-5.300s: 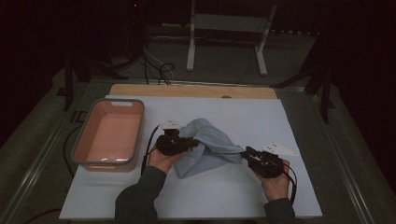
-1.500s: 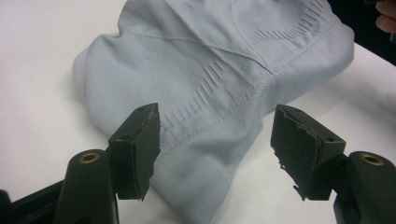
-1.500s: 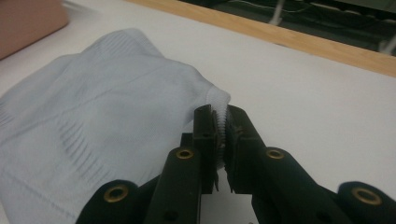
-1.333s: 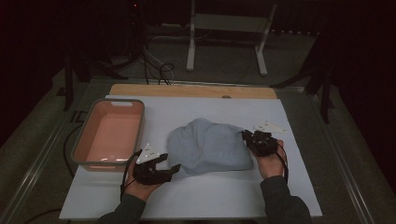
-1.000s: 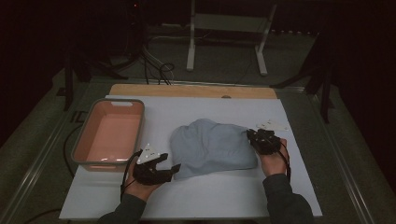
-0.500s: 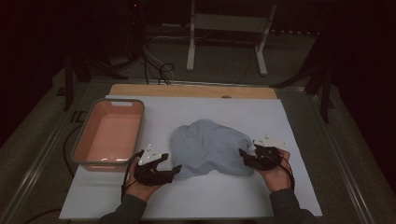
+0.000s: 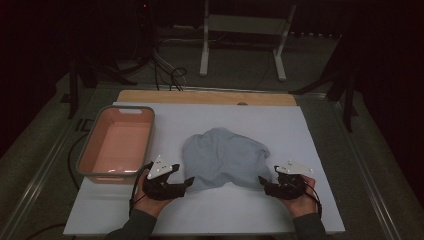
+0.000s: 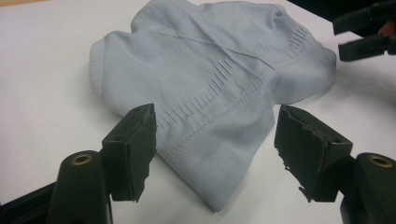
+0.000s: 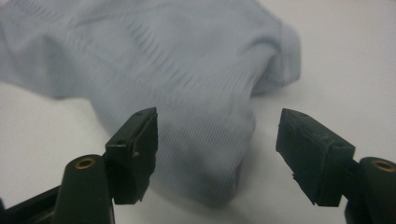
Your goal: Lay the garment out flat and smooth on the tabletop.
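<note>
A pale grey-blue knit garment (image 7: pixel 225 159) lies crumpled in the middle of the white table sheet (image 7: pixel 310 130), right of a pink tub (image 7: pixel 118 145) (grey-rimmed). The left gripper (image 7: pixel 186 184) stands wide around its near left corner, pads off the fabric. The right gripper (image 7: pixel 262 183), jaws just opened wide, frames the near right corner without pinching it.

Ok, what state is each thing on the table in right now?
Cloth: crumpled, flat on the table, not held.
Tub: upright, nothing visible inside.
Left gripper: open, cloth corner between its jaws.
Right gripper: jaws just opened, cloth edge between them, not pinched.
</note>
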{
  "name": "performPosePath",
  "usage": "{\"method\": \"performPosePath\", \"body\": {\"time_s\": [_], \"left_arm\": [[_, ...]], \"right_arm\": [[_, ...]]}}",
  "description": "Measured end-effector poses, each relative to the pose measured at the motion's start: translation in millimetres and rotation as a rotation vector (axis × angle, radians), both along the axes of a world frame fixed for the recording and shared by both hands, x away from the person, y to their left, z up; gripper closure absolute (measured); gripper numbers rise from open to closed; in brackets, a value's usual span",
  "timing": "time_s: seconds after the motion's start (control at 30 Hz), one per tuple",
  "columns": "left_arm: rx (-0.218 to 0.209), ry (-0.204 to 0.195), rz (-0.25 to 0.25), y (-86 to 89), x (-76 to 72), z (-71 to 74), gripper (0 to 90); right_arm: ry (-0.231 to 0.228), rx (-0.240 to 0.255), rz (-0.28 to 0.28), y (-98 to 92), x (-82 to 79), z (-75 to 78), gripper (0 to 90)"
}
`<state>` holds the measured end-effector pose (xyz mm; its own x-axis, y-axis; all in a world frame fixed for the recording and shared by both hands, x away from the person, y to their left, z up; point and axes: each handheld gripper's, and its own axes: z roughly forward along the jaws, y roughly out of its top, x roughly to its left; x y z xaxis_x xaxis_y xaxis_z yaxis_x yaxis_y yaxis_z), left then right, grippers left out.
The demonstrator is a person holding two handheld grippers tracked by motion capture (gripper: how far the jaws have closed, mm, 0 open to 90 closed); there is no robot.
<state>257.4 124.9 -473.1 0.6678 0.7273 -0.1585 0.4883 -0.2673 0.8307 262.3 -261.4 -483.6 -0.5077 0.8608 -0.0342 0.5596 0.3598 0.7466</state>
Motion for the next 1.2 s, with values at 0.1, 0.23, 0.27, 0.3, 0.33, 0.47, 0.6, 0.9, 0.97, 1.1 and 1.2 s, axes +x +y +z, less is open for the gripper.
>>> {"method": "performPosePath", "body": {"time_s": [0.1, 0.23, 0.27, 0.3, 0.33, 0.47, 0.6, 0.9, 0.97, 1.1, 1.2], "left_arm": [[0.003, -0.001, 0.002, -0.4, -0.1, -0.1, 30.6], [0.006, -0.001, -0.006, -1.7, 0.1, -2.1, 30.8], [0.009, 0.001, -0.006, -2.1, 0.0, -2.7, 31.1], [0.009, 0.001, -0.006, -2.1, 0.0, -2.7, 31.3], [0.009, 0.006, -0.008, -3.0, -0.1, -3.7, 31.3], [0.017, 0.009, -0.013, -4.3, -0.8, -5.5, 32.1], [0.021, 0.007, -0.016, -5.3, -1.8, -6.1, 32.8], [0.057, 0.015, -0.060, -13.3, -4.1, -11.4, 39.6], [0.065, 0.017, -0.065, -15.2, -4.4, -13.0, 40.0], [0.072, 0.022, -0.067, -17.4, -4.7, -15.3, 40.3], [0.085, 0.023, -0.067, -18.4, -5.0, -17.3, 40.4]], "right_arm": [[0.009, 0.001, 0.009, -0.8, -1.8, -2.4, 29.0], [0.029, 0.014, 0.020, 0.8, -0.9, -6.3, 30.5], [0.042, 0.011, 0.024, 1.7, -0.5, -7.7, 30.7], [0.042, 0.011, 0.024, 1.7, -0.5, -7.7, 30.7], [0.056, 0.005, 0.029, 2.4, 0.3, -9.8, 31.2], [0.099, -0.026, 0.029, 4.0, 4.9, -17.1, 44.2], [0.122, -0.041, 0.039, 3.5, 5.1, -16.8, 76.5], [0.052, 0.057, 0.046, 2.8, 5.1, 4.8, 83.2], [0.025, 0.074, 0.040, 2.9, 5.7, 11.9, 83.4], [-0.008, 0.102, 0.030, 3.4, 8.3, 21.0, 83.5], [-0.029, 0.111, 0.027, 6.0, 13.6, 30.6, 83.5]]}}
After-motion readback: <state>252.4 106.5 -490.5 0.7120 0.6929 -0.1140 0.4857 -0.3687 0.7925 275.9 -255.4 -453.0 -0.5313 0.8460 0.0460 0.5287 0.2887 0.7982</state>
